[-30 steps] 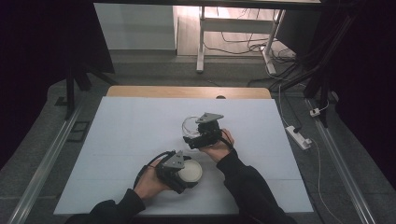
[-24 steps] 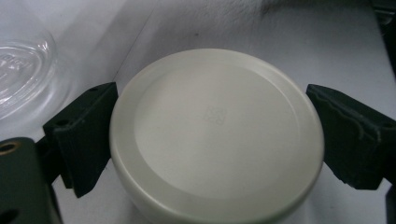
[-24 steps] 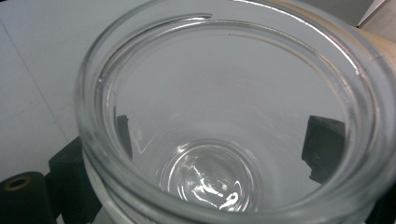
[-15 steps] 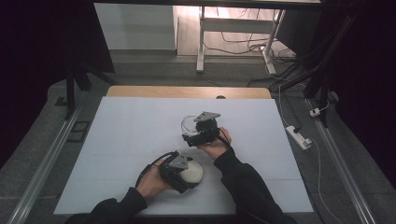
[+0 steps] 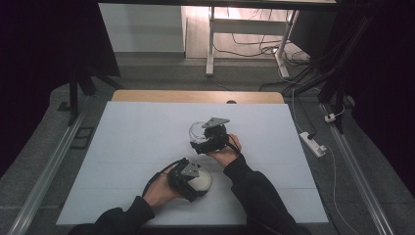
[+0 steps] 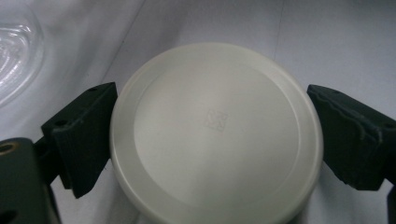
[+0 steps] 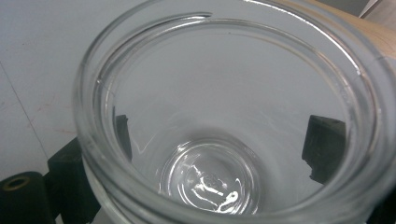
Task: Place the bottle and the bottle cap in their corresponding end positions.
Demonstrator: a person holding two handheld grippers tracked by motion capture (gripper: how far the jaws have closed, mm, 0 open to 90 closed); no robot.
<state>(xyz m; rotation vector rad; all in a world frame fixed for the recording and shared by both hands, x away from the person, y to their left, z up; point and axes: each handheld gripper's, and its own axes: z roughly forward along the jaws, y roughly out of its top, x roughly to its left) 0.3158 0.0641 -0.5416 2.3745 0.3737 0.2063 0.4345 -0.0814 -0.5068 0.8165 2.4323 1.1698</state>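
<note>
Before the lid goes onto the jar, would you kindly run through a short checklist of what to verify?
1. White lid sits between the left tongs, a jaw at each edge: ok.
2. Lid grip is firm; the right jaw's contact is unclear: cannot tell.
3. Glass jar sits between the right tongs, a jaw on each side of its wall: ok.
4. Jar mouth is open and nothing lies inside: ok.
5. Lid is over the jar mouth; in the high view it lies low on the table, apart from the jar: not ok.
</note>
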